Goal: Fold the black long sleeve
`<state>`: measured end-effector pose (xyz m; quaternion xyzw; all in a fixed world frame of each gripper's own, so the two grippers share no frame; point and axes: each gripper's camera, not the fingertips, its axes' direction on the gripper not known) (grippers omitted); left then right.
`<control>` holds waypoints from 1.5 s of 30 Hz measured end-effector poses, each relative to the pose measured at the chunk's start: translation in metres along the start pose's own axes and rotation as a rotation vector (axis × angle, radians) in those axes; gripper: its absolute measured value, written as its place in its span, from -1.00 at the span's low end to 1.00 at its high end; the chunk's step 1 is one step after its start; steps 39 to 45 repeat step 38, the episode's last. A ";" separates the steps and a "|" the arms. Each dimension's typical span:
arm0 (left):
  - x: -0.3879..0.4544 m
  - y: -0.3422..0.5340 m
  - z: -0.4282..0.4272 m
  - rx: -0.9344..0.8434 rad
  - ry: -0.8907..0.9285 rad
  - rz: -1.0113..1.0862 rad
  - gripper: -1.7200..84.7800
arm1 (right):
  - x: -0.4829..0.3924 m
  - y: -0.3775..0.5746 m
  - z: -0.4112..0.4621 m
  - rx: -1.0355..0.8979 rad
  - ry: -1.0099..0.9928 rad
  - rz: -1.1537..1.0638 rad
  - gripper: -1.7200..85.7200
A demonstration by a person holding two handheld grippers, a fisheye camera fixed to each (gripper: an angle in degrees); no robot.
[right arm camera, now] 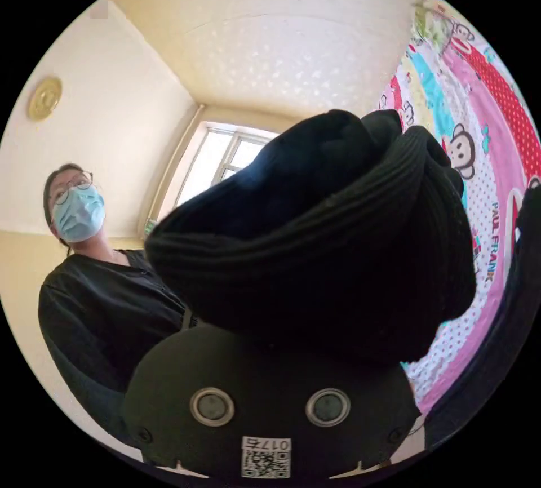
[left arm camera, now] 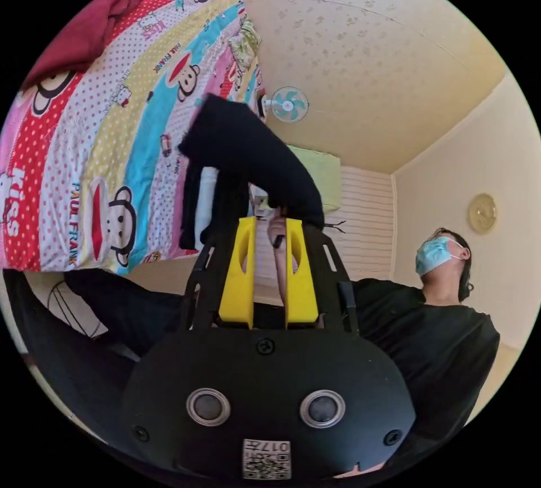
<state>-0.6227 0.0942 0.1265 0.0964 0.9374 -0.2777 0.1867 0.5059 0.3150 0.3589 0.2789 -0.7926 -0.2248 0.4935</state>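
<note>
Up front, black long sleeve (left arm camera: 248, 155) draped past narrow-gapped left tongs (left arm camera: 269, 229); smothers right tongs, state unclear.

- Your black long sleeve (right arm camera: 315, 240) is matt knitted cloth, ribbed along its hem.
- Your left gripper (left arm camera: 269, 240) has smooth yellow plastic jaws on a matt black housing.
- The bedsheet (left arm camera: 112, 133) is printed cloth.

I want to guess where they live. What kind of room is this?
Probably a bedroom in a home. A bright cartoon bedsheet is spread out, a fan is mounted high up, and daylight comes through a window. A person in a mask is nearby.
</note>
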 end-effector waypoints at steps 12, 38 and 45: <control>-0.072 0.077 -0.117 0.344 -0.446 -0.606 -0.77 | 0.013 0.124 -0.293 0.502 0.729 0.641 -0.69; 0.018 -0.099 -0.116 0.153 -0.498 -0.286 -0.73 | -0.069 0.238 0.034 0.760 1.123 0.731 -0.95; 0.018 -0.099 -0.116 0.153 -0.498 -0.286 -0.73 | -0.069 0.238 0.034 0.760 1.123 0.731 -0.95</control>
